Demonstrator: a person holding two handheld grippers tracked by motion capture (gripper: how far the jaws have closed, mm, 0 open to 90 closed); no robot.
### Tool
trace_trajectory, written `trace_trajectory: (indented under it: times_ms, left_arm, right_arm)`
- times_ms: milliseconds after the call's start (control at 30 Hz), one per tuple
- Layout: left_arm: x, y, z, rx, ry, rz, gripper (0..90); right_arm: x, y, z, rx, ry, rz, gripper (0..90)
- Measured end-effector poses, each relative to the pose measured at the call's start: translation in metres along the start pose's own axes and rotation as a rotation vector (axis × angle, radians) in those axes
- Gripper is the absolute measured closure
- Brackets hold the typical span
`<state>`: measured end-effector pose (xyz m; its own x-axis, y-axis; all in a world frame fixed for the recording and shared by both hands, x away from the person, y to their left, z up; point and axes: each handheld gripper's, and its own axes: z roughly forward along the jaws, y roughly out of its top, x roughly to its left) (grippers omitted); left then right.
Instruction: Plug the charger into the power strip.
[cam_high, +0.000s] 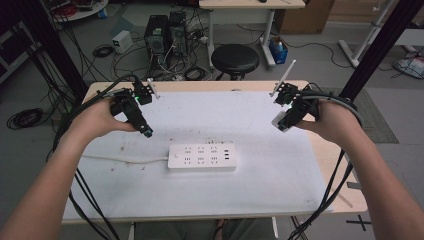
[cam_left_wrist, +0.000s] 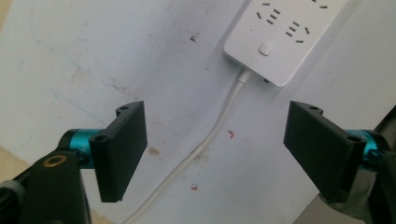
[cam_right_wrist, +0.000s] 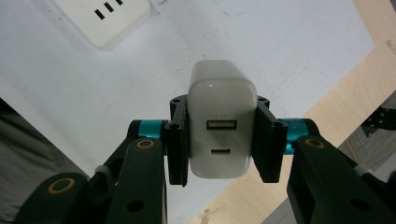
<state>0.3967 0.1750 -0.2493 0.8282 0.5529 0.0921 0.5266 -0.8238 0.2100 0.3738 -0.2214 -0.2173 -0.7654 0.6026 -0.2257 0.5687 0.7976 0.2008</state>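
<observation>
White USB charger (cam_right_wrist: 222, 126) pinched in the right gripper (cam_right_wrist: 222, 140), held above the table's right side.

Its prongs are hidden. The power strip (cam_high: 202, 157) lies mid-table on the white mat (cam_high: 210, 120), sockets unoccupied; the left gripper (cam_left_wrist: 215, 149) hangs spread wide, holding nothing, over the strip's cord (cam_left_wrist: 205, 144).

charger (cam_right_wrist: 222, 126): glossy white plastic; power strip (cam_high: 202, 157): matt plastic; table (cam_high: 320, 150): wood

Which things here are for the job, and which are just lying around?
For the job:
white charger, clamped in the right gripper
white power strip on the table
left gripper, fingers open

Just lying around:
black stool
computer towers
floor cables
</observation>
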Motion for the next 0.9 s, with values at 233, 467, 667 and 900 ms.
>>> trace_trajectory:
  times_ms: [233, 467, 667, 900]
  left_arm:
    - [-0.002, -0.004, 0.01, 0.005, -0.016, 0.033, 18.7]
    - [-0.003, -0.008, 0.015, -0.009, -0.022, 0.023, 18.7]
    - [0.001, -0.014, 0.014, 0.001, -0.012, -0.003, 18.7]
    - [-0.001, -0.02, 0.013, 0.001, -0.01, -0.022, 18.8]
  right_arm:
    - [0.014, 0.015, 0.007, 0.016, -0.015, -0.04, 61.9]
    - [0.018, 0.032, 0.011, 0.008, 0.002, -0.082, 61.9]
    - [0.021, 0.054, 0.025, 0.0, 0.017, -0.149, 61.9]
    - [0.028, 0.078, 0.035, -0.005, 0.047, -0.223, 61.9]
